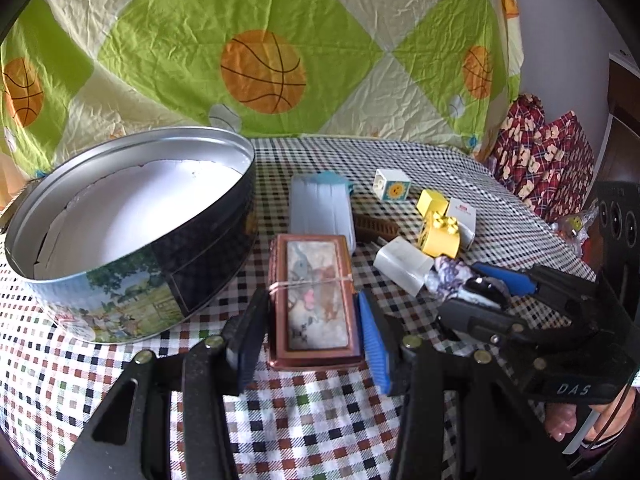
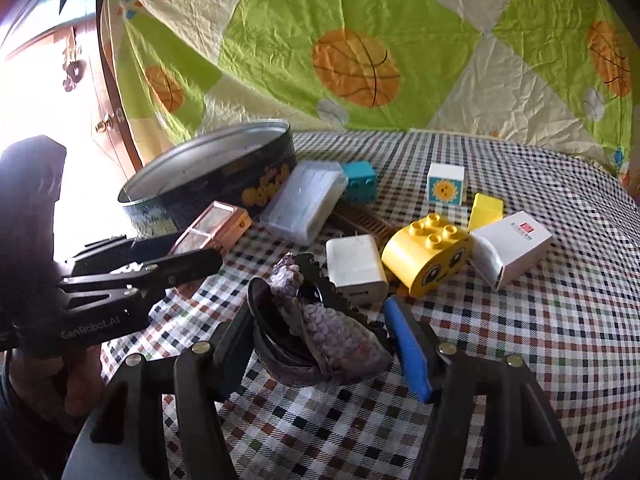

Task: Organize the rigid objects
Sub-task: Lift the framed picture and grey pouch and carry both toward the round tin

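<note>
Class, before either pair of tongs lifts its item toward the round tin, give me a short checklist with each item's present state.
1. Left tongs closed on the brown case: ok.
2. Right tongs pressing the hair clip: cannot tell.
3. Round tin open and uncovered: ok.
4. Room inside the tin: ok, only a white liner shows.
5. Rubber band around the case: ok.
6. White charger clear of the hair clip: cannot tell.

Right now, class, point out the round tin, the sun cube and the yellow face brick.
Round tin (image 1: 168, 280), left wrist view, painted side wall.
Sun cube (image 2: 445, 189), right wrist view, sun face.
Yellow face brick (image 2: 436, 270), right wrist view, face side.
</note>
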`<action>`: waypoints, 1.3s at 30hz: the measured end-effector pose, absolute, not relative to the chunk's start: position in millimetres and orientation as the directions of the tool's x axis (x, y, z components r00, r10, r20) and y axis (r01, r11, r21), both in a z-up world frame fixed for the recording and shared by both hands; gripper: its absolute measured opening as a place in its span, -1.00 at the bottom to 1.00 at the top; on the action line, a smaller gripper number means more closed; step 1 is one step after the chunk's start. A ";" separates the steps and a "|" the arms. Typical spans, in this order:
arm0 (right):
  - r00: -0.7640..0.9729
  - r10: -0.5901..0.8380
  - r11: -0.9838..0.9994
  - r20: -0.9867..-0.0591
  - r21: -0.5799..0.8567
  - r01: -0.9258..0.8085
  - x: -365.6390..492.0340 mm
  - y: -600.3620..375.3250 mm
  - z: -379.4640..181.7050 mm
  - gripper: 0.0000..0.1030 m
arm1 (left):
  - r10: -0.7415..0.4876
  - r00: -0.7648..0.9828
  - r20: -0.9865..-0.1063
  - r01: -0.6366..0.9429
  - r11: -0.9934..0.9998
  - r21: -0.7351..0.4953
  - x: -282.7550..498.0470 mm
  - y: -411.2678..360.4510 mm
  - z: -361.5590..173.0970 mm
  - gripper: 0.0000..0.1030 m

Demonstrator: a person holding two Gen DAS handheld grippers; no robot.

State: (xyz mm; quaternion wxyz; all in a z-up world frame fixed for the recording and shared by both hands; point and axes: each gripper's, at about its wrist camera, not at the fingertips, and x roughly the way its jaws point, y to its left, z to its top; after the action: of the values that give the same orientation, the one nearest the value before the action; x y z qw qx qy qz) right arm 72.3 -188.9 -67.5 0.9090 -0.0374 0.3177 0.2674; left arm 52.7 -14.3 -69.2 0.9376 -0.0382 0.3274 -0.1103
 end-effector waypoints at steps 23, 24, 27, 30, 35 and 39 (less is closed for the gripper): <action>0.749 0.481 0.862 -0.456 0.091 -0.498 52.9 -200.0 -52.7 0.27 | -0.193 0.838 -0.510 0.153 0.981 -0.120 31.4 -11.4 -59.0 -0.13; 0.751 0.481 0.862 -0.452 0.091 -0.498 52.3 -200.4 -52.4 0.27 | -0.190 0.842 -0.505 0.152 0.981 -0.116 30.5 -11.9 -58.5 -0.13; 0.762 0.481 0.864 -0.434 0.088 -0.496 48.1 -202.4 -51.8 0.27 | -0.186 0.850 -0.492 0.150 0.982 -0.113 28.0 -11.4 -56.9 -0.13; 0.772 0.484 0.864 -0.412 0.084 -0.496 44.0 -203.6 -50.2 0.27 | -0.182 0.856 -0.484 0.145 0.983 -0.112 26.8 -10.9 -55.6 -0.13; 0.786 0.486 0.865 -0.382 0.080 -0.496 38.3 -205.4 -48.0 0.27 | -0.173 0.867 -0.467 0.139 0.985 -0.107 22.3 -10.7 -54.4 -0.13; 0.796 0.485 0.867 -0.363 0.079 -0.492 35.1 -207.5 -46.9 0.27 | -0.161 0.879 -0.449 0.131 0.986 -0.099 17.7 -10.9 -52.8 -0.13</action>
State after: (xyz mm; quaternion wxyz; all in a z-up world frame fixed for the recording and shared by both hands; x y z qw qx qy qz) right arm 35.1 -207.5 -46.9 0.9476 -0.0098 0.1887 0.2577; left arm 17.7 -10.9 -52.8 0.9687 -0.0328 0.2341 -0.0754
